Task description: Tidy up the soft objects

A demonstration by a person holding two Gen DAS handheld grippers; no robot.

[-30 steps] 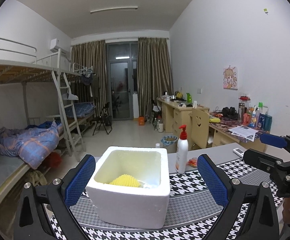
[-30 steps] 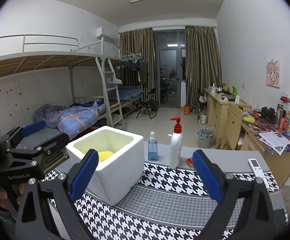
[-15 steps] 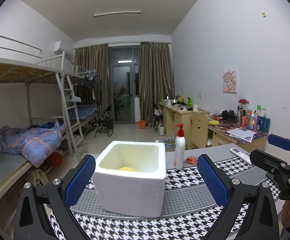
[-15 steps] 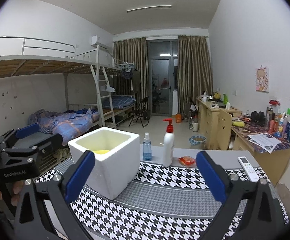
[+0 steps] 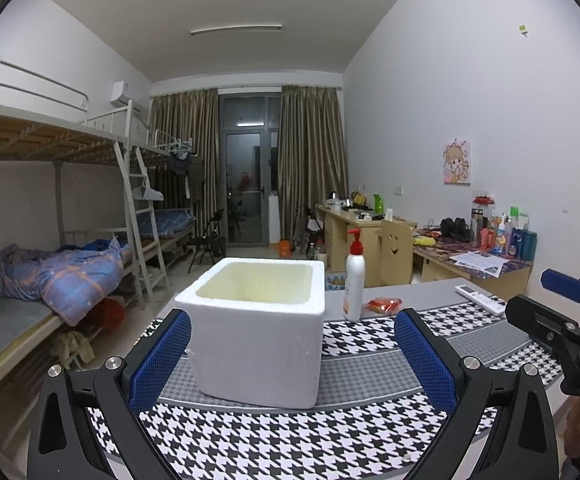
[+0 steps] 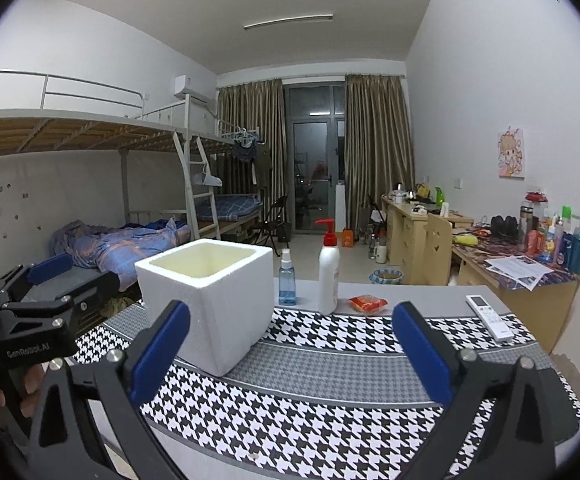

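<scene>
A white foam box [image 5: 258,328] stands on the houndstooth table cloth [image 5: 330,432], straight ahead of my left gripper [image 5: 292,356]. Its walls hide whatever lies inside. The left gripper is open and holds nothing, its blue pads either side of the box's near face but short of it. In the right wrist view the same foam box [image 6: 210,292] is at left centre, and my right gripper [image 6: 290,356] is open and empty to its right. Each gripper shows at the edge of the other's view.
Behind the box stand a white pump bottle [image 6: 328,276], a small blue spray bottle [image 6: 287,284] and an orange packet [image 6: 368,304]. A white remote [image 6: 490,316] lies at the table's right edge. Bunk beds [image 5: 50,272] line the left wall, desks [image 5: 470,256] the right.
Both grippers have dropped lower and pulled back level with the box. The yellow object seen inside the box earlier is now hidden by its rim.
</scene>
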